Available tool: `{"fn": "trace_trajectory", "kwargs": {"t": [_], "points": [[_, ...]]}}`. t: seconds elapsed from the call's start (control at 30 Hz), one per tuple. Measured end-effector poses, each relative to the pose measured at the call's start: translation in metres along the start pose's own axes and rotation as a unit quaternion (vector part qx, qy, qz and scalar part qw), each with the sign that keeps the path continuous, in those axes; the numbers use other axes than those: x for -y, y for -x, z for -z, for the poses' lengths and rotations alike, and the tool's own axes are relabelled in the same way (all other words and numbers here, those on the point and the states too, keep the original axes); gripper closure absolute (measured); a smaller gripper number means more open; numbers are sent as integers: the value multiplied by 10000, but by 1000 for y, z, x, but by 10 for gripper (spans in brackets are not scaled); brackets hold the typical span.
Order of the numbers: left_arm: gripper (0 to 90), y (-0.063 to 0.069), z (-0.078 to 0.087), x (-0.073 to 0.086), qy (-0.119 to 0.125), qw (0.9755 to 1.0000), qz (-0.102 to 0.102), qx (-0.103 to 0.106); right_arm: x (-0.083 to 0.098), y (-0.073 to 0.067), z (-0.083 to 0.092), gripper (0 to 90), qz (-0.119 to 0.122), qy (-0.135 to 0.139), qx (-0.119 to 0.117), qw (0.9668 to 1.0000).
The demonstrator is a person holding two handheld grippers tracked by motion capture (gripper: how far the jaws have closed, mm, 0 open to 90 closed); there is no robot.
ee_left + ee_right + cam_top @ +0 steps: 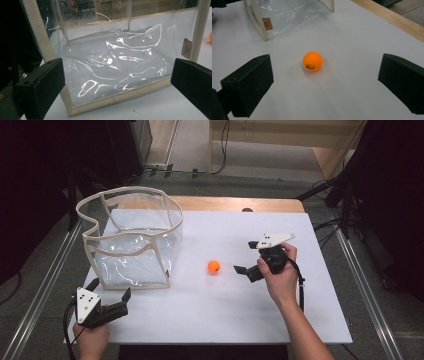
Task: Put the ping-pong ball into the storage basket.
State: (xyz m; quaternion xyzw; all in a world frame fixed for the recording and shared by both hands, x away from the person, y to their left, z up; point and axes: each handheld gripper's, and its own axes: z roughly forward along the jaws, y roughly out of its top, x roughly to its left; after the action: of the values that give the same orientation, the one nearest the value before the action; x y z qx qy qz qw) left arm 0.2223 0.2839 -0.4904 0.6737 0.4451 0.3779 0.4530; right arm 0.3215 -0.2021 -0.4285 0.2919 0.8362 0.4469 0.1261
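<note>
An orange ball (214, 266) (312, 61) rests on the white tabletop (225, 305), right of a clear plastic bag with beige trim (131, 240) (117, 62). My right gripper (244, 256) (324, 82) stands open just right of the ball, jaws pointing at it, ball lying ahead of the gap and untouched. My left gripper (110, 290) (117, 85) is open at the table's front left corner, facing the bag's near wall, nothing between its jaws. An edge of the ball (210, 37) peeks in at the right of the left gripper view.
The bag stands upright with its mouth open upward and looks empty. A wooden table edge (235, 203) (392, 18) runs along the far side. Metal rails (45, 280) flank the table; dark equipment and cables stand beyond.
</note>
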Motion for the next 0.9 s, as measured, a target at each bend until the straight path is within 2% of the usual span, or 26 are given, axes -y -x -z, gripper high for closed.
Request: {"fn": "trace_trajectory", "kwargs": {"t": [0.9], "points": [[0,0,0,0,-5,10000,-13,9,-14,-2,-20,0,126,-289,-208,9993]]}}
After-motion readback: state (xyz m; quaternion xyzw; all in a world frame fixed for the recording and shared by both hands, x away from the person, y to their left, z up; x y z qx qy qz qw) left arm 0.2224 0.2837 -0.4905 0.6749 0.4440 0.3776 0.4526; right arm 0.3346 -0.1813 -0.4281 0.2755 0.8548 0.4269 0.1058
